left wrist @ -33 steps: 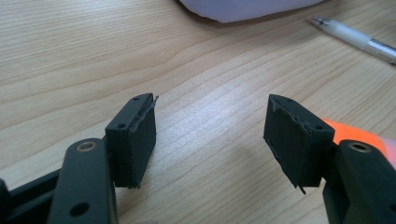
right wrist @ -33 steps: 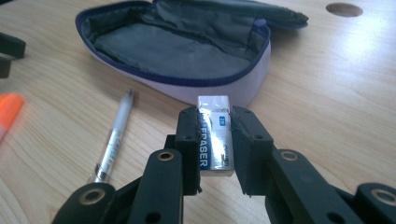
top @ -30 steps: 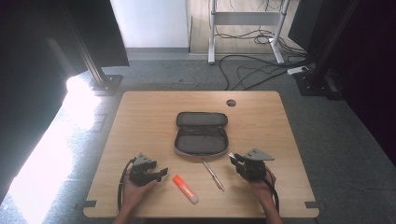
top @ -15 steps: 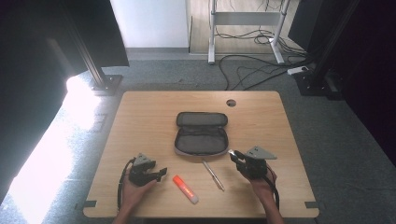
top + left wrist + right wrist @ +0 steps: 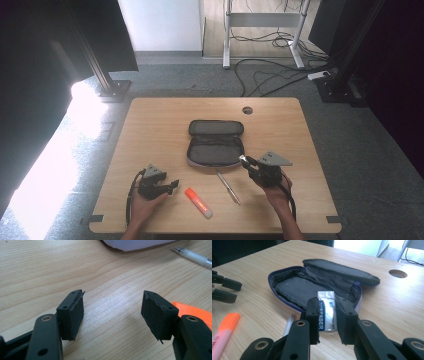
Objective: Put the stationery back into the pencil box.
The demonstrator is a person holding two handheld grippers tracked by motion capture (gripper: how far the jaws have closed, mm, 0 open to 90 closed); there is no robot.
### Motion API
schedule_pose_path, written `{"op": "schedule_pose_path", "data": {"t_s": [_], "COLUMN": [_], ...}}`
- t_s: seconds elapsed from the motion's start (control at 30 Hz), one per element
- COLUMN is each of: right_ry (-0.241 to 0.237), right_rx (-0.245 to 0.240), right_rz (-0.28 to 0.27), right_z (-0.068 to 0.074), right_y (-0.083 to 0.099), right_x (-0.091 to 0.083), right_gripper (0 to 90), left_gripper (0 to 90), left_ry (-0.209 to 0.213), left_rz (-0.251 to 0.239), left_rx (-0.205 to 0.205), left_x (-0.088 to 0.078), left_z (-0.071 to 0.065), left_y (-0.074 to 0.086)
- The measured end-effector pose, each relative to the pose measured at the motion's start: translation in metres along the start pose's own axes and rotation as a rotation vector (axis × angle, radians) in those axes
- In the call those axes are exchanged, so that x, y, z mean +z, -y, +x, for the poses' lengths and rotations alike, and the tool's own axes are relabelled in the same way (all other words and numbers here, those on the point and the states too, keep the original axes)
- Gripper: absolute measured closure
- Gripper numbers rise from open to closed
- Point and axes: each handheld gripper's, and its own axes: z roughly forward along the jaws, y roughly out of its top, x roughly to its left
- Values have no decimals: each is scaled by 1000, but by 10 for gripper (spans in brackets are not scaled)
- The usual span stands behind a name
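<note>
In front of me the wooden bench (image 5: 150,130) carries an orange highlighter (image 5: 198,202) lying slantwise near my edge, and just beside it, to the right, a pale pen (image 5: 228,181), also slantwise and apart from it. Toward the far side there's a round cable hole (image 5: 247,110) in the bench top. Beyond the bench I see grey carpet (image 5: 175,75), a tangle of black cables (image 5: 270,75) with a white power strip (image 5: 318,75), and the white legs of a desk frame (image 5: 227,40).

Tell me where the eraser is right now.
The eraser sits clamped between the right gripper jaws, held just in front of the open pencil case, at its near right edge in the high view.
</note>
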Motion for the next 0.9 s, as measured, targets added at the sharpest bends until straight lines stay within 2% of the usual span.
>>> {"op": "schedule_pose_path", "data": {"t_s": [0.23,0.53,0.73,0.9], "right_ry": [-15,-33,-38,-42], "right_rx": [-3,-8,-1,-5], "right_rz": [-24,-24,-40,-18], "right_z": [1,4,5,5], "right_y": [-11,-19,-26,-29], "right_x": [5,19,22,33], "right_gripper": [729,729,729,729], "left_gripper": [348,348,348,347], "left_ry": [-6,-11,-11,-11], "left_rz": [3,2,4,5], "left_rx": [4,6,7,9], "left_x": [0,0,0,0], "left_z": [-1,-2,-2,-2], "left_y": [0,0,0,0]}}
